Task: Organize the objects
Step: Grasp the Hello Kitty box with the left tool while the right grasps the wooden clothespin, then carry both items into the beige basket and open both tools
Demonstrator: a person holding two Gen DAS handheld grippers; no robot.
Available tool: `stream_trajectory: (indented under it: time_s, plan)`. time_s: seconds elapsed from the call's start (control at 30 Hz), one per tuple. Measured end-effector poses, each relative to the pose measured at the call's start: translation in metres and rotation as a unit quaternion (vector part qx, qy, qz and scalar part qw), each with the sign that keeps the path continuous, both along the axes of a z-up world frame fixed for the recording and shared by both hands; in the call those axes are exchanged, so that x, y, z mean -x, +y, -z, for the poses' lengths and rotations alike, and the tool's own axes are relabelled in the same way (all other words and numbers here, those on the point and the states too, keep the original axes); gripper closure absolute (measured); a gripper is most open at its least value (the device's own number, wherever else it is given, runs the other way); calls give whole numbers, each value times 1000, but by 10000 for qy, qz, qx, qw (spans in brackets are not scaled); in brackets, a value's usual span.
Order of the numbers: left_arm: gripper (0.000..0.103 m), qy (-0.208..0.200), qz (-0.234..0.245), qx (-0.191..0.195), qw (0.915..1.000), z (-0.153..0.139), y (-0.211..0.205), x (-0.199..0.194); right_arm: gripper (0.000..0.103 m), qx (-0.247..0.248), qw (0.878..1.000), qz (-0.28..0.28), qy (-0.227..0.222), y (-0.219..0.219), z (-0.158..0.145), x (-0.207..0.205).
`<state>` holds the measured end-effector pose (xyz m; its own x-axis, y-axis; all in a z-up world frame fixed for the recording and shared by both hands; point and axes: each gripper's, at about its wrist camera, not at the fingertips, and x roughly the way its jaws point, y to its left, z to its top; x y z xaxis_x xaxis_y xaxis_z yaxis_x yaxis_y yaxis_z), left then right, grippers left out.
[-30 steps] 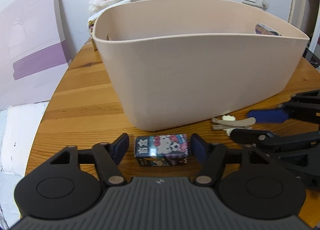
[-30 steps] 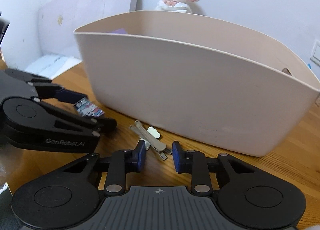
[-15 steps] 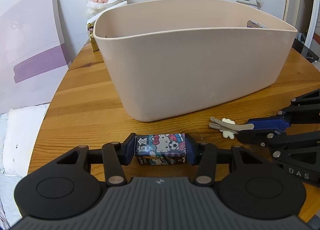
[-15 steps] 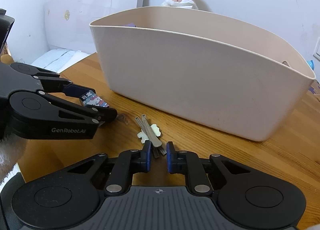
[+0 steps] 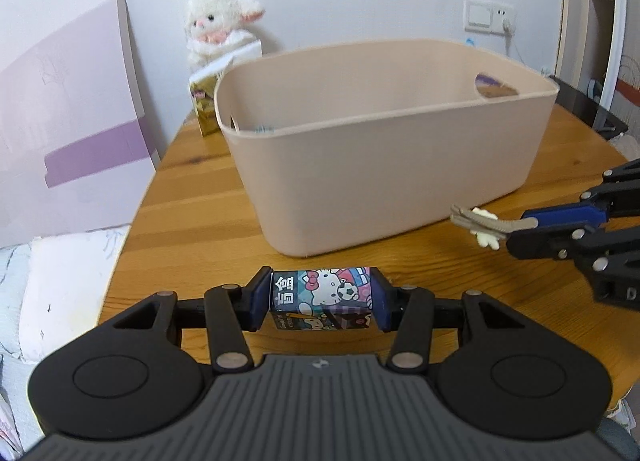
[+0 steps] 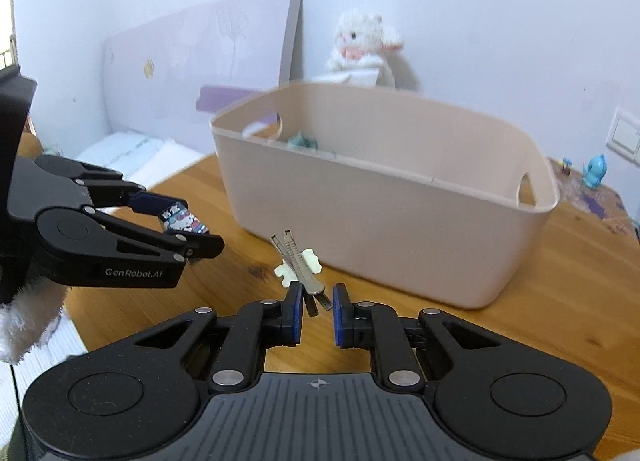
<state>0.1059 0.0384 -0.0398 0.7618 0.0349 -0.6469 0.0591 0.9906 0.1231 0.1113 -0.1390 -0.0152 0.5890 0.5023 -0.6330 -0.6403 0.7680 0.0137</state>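
My left gripper (image 5: 322,299) is shut on a small Hello Kitty box (image 5: 322,293) and holds it above the wooden table (image 5: 192,197), in front of the beige bin (image 5: 384,177). It also shows in the right wrist view (image 6: 180,227), with the box (image 6: 180,219) between its fingers. My right gripper (image 6: 316,315) is shut on the end of a metal hair clip (image 6: 298,265) with a cream flower, lifted off the table. The clip (image 5: 480,223) shows in the left wrist view too, held by the right gripper (image 5: 520,227). The bin (image 6: 400,221) holds a few items at its far left end.
A plush lamb (image 5: 218,27) sits on a gold box (image 5: 204,109) behind the bin. A lilac board (image 5: 72,133) leans on the wall at the left. A small blue figure (image 6: 594,171) stands at the table's far right. The table's left edge curves beside white bedding (image 5: 60,285).
Both grippers closed on their objects and rose: the left lifted the Hello Kitty box, the right lifted the hair clip. The bin's inside has come into view.
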Motion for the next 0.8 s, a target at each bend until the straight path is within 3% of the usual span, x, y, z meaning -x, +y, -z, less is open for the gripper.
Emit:
stream_trajectory:
  time_s: [0.4, 0.57, 0.8]
  plan:
    - [51, -862, 63, -186, 9961, -65, -15, 10, 88, -663, 9955, 339, -585, -21, -50, -8]
    - [51, -1111, -29, -180, 9936, -87, -18, -7, 88, -899, 9919, 577, -687, -24, -61, -27]
    - [51, -1089, -289, -227, 9934, -90, -20, -49, 88, -1021, 9880, 1029, -539, -26, -58, -69]
